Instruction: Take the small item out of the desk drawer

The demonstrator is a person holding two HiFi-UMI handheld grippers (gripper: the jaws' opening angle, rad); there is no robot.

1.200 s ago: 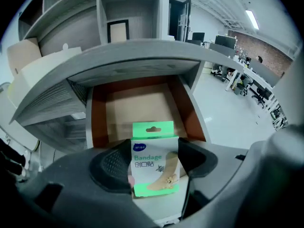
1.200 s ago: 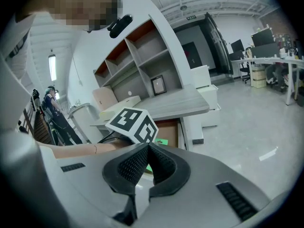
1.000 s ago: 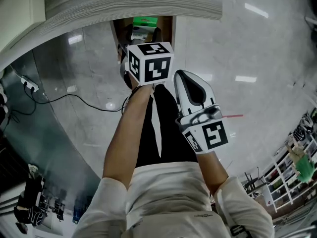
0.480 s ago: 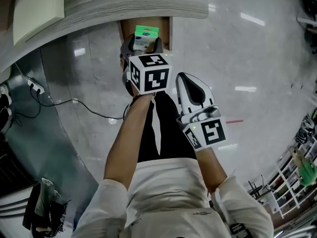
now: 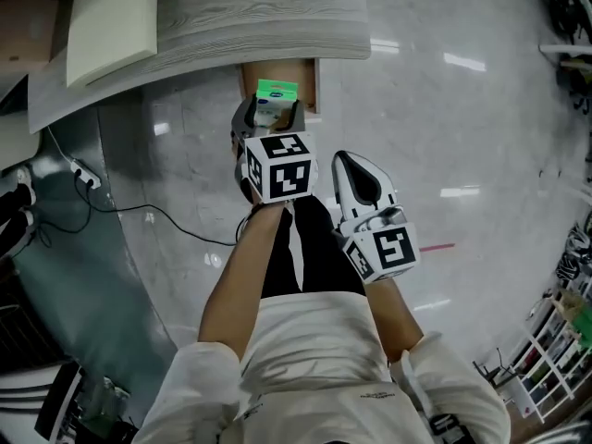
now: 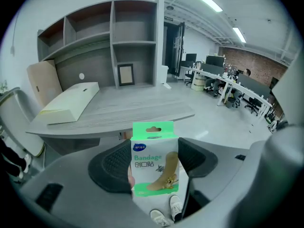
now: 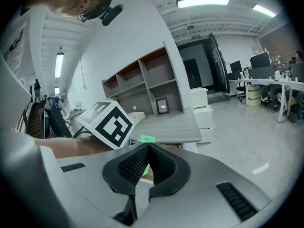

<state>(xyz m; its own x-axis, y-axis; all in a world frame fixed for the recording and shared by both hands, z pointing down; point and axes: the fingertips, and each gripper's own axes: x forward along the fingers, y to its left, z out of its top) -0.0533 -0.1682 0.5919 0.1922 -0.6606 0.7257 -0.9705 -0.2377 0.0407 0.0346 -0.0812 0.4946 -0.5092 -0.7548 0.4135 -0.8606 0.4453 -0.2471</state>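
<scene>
Pinched only across its narrow sides by the left gripper point(image 5: 270, 114), the bandage box point(image 6: 155, 158) could twist loose and drop, while the right gripper point(image 7: 145, 167) is pressed together, empty.

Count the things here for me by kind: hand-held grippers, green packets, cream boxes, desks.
Hand-held grippers: 2, the left hand-held gripper shut on the packet, the right hand-held gripper shut and empty
Green bandage packet: 1
Cream box on the desk: 1
Desk: 1
Total: 5

The person wears a white shirt point(image 5: 305, 359) and black trousers point(image 5: 314, 248). The left tongs point(image 6: 154, 158) and right tongs point(image 7: 146, 151) are pale grey, black-padded.
</scene>
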